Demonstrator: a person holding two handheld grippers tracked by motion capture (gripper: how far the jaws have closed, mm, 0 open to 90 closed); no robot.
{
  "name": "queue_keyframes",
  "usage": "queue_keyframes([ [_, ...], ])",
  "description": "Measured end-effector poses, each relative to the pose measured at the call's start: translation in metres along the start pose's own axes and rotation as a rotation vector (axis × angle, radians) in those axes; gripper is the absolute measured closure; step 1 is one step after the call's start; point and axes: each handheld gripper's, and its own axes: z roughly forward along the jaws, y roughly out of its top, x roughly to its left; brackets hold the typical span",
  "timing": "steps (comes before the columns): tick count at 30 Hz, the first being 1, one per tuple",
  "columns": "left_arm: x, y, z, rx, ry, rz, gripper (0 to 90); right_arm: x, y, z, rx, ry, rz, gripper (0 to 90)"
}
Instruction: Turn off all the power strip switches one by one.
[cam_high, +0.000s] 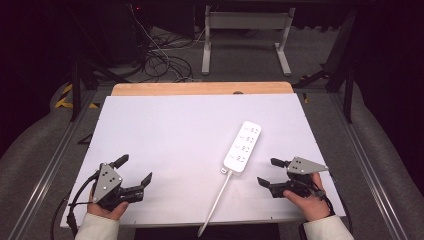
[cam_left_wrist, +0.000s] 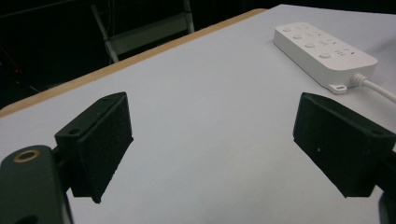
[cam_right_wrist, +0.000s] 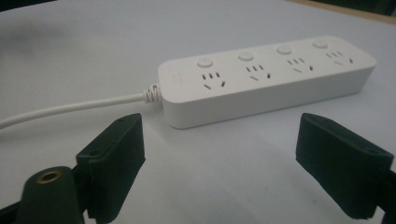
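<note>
Opening position, nothing picked up yet. White power strip (cam_high: 243, 146) lying flat on the pale worktop (cam_high: 165, 130), right of centre, sockets up, angled away toward the far right, with its white cord (cam_high: 216, 200) trailing back over the near edge. Right gripper (cam_high: 269, 173) parked low just beside the strip's cord end, jaws spread wide with nothing between them, pointing at it; seen from the right gripper view, strip (cam_right_wrist: 266, 79) square ahead between the jaws, four button-and-socket groups in a row. Left gripper (cam_high: 134, 175) well apart on the left side of the worktop, jaws likewise wide apart and empty, strip (cam_left_wrist: 322, 51) off at the far right of its view.

Looks like the approach step, right side clearly closer. Next move probably calls for easing the right gripper forward and straddling the strip across its narrow width near the cord end. Care needed: smooth plastic body, likely to slide on the worktop if nudged before the jaws close. Left gripper free to come across and steady the far end.
</note>
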Motion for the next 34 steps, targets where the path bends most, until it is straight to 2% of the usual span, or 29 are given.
queue_keyframes([
  [2,0.0002,-0.0003,-0.0005,0.001,-0.001,-0.005,12.5,0.0008,-0.0022,-0.0005,-0.001,-0.001,0.028,16.7],
  [6,0.0012,-0.0028,-0.0023,0.004,-0.001,-0.008,12.5,0.0037,-0.0068,-0.0001,-0.001,0.002,0.028,16.9],
  [10,0.0013,-0.0033,0.0005,-0.004,-0.012,-0.016,12.5,0.0049,-0.0071,0.0013,-0.019,0.003,0.009,16.9],
  [13,-0.0006,-0.0031,0.0044,0.003,-0.023,-0.002,12.5,0.0056,-0.0069,0.0017,-0.049,-0.016,-0.007,17.9],
  [15,-0.001,-0.0023,0.0035,-0.009,-0.024,0.013,12.5,0.006,-0.0069,0.0024,-0.053,-0.009,-0.009,18.3],
  [20,-0.0002,-0.0029,0.0032,-0.017,-0.025,-0.002,12.5,0.0069,-0.0049,0.0012,-0.061,-0.012,-0.025,18.3],
  [23,0.0004,-0.0037,0.0035,-0.014,-0.014,-0.002,12.5,0.0071,-0.0034,-0.0006,-0.056,-0.025,-0.042,18.3],
  [29,0.0009,-0.0057,0.0042,-0.01,0.007,0.015,12.5,0.0074,-0.0025,-0.0011,-0.054,-0.028,-0.038,18.3],
  [33,0.0049,-0.0076,0.005,0.002,-0.021,-0.031,12.2,0.0074,-0.0026,-0.0008,-0.051,-0.036,-0.033,18.6],
  [34,0.0049,-0.0076,0.005,0.002,-0.021,-0.031,12.1,0.007,-0.0021,-0.0013,-0.056,-0.037,-0.032,18.6],
])
